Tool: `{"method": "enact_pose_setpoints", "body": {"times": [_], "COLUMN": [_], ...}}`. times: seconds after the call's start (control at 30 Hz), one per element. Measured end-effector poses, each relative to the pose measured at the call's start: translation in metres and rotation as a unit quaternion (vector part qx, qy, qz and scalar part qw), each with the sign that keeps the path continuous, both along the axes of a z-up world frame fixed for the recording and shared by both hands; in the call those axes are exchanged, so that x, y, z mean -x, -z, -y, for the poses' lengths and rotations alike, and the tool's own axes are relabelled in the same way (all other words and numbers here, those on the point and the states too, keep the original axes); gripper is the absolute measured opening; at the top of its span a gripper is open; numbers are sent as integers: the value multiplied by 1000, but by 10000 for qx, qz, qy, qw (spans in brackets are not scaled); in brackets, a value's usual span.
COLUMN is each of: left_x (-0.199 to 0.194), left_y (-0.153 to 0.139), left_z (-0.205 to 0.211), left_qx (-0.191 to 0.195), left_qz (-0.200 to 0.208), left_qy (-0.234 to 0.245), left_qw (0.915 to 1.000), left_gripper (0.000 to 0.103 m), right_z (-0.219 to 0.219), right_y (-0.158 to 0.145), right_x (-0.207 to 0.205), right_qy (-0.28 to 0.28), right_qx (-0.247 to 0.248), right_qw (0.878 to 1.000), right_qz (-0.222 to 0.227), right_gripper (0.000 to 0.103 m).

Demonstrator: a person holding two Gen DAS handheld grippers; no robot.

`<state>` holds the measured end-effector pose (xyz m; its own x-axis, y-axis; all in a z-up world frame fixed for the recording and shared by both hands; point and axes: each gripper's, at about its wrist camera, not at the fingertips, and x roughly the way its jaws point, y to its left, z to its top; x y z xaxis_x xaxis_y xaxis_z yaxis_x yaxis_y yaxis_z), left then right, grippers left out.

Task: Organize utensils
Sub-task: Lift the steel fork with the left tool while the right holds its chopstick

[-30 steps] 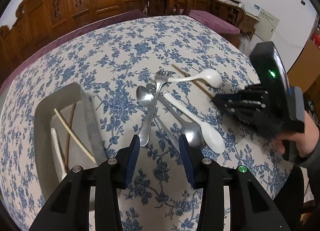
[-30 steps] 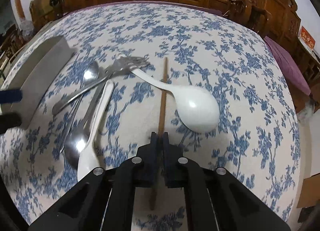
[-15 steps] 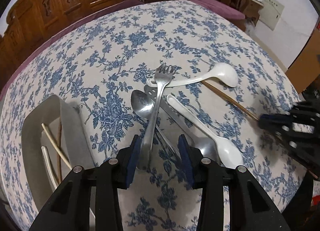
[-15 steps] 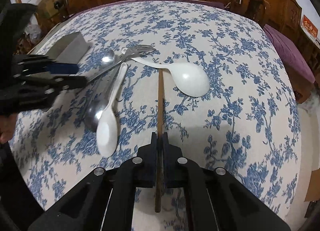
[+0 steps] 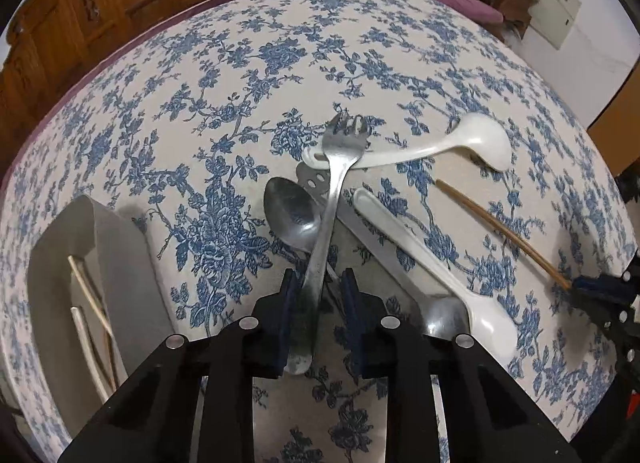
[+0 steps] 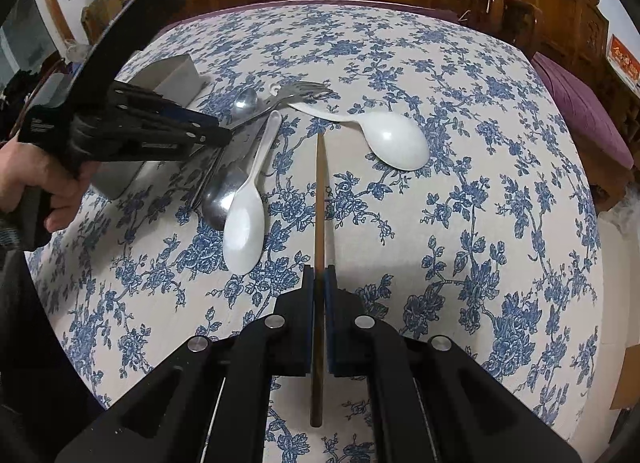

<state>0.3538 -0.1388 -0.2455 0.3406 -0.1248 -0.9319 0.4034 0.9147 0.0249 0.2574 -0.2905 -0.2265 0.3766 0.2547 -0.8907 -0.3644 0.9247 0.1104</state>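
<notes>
The metal fork (image 5: 326, 223) handle is bracketed by the narrowing left gripper (image 5: 318, 295) for lifting, not yet pinched, while the brown chopstick (image 6: 319, 203) is clamped between the right gripper (image 6: 319, 283) fingers, ready for sorting.

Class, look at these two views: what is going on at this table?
A person is sorting utensils on a flowered tablecloth with a handheld gripper in each hand. The right gripper has its jaws shut on a brown chopstick. The left gripper straddles the handle of a metal fork; its jaws have just been closing, but a gap still shows beside the handle. The fork lies across metal spoons and white plastic spoons. A grey tray to the left already holds chopsticks.
</notes>
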Motion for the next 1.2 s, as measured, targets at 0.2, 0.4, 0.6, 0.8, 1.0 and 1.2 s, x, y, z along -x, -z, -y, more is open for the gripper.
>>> {"method": "enact_pose_setpoints", "body": {"times": [0.2, 0.4, 0.6, 0.8, 1.0, 1.2], "left_x": [-4, 11, 25, 37, 42, 47], "left_y": [2, -6, -18, -33, -37, -25], "left_z": [2, 0, -7, -14, -17, -13], "left_qx": [13, 25, 121, 200, 198, 155], "left_qz": [-31, 46, 213, 378, 397, 229], "left_qy": [-17, 106, 145, 214, 276, 306], "left_qw": [10000, 9999, 9996, 9989, 9986, 9991], "left_gripper": [12, 10, 10, 10, 9, 10], "right_z": [3, 0, -3, -6, -12, -15], "right_y": [2, 4, 3, -5, -5, 1], "right_x": [3, 6, 8, 7, 5, 8], "right_qy": [97, 106, 138, 179, 189, 173], "right_qx": [-38, -72, -121, -189, -237, -229], "right_qw": [9999, 9999, 9998, 9996, 9995, 9996], "right_qz": [0, -18, 5, 99, 97, 49], "right_gripper": [6, 6, 6, 6, 6, 6]}}
